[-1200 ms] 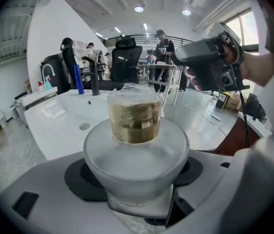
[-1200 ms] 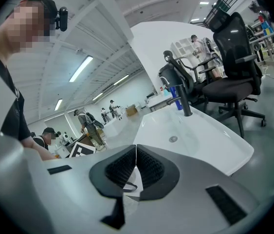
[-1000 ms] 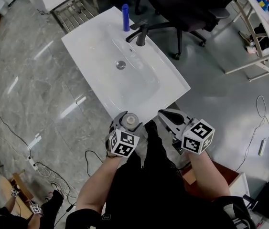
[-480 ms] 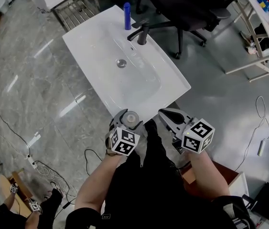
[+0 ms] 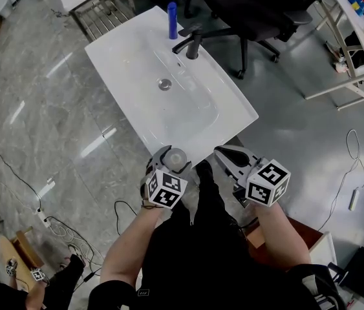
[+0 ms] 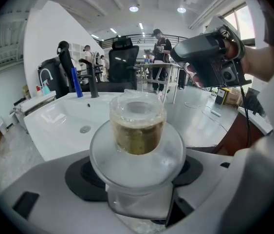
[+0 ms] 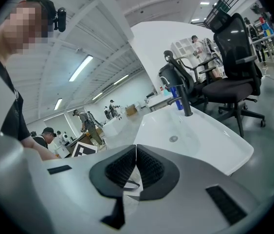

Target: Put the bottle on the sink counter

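Note:
My left gripper is shut on a clear plastic bottle holding a brownish fill, its wide round end facing up at me. It hangs just short of the near corner of the white sink counter. In the left gripper view the bottle stands between the jaws with the basin behind it. My right gripper is shut with nothing in it, level with the left one and to its right; its black pads meet.
A black tap and a blue bottle stand at the sink's far edge, the drain mid-basin. A black office chair is behind the sink. Cables lie on the grey floor at left. People stand in the background.
Both grippers have hardly moved; the left one with the bottle has shifted very slightly toward me. A person at the lower left floor corner has shifted.

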Tool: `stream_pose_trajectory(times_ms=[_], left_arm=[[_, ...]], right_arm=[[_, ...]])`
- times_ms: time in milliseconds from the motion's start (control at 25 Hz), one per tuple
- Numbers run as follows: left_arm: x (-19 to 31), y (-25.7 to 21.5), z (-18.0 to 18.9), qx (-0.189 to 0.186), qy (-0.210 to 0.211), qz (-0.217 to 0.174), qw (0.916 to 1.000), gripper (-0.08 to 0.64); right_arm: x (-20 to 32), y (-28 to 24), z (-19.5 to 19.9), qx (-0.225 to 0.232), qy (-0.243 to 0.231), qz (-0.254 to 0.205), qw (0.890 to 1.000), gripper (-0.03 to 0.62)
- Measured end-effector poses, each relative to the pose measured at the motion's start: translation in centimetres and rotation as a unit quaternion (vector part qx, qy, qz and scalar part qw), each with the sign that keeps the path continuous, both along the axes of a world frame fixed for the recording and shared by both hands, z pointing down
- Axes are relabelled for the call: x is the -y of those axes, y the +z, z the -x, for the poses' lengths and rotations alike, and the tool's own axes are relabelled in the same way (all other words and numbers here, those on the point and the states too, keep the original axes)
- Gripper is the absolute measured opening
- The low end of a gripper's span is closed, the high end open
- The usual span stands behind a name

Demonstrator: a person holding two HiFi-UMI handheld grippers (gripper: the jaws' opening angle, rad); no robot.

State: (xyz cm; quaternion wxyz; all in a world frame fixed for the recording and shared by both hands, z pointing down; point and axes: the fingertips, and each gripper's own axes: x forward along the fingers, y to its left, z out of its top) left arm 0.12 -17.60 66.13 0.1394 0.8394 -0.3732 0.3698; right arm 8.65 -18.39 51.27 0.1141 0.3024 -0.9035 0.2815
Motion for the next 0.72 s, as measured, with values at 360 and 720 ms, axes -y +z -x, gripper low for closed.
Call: stream_pose_trajectory(times_ms=[360,720], left_arm=[[0.8,0.1,-0.5,0.014,0.020,0.002,0.9997,0.336],[0.4,-1.6,-0.2,0.010,0.024,-0.025,0.9994,0.337]], right_arm=[[0.0,0.0,-0.4,0.002,0.003,0.002,1.000,0.015],[-0.2,-0.1,-1.1,0.001,0.006,0.002,1.000,0.015]])
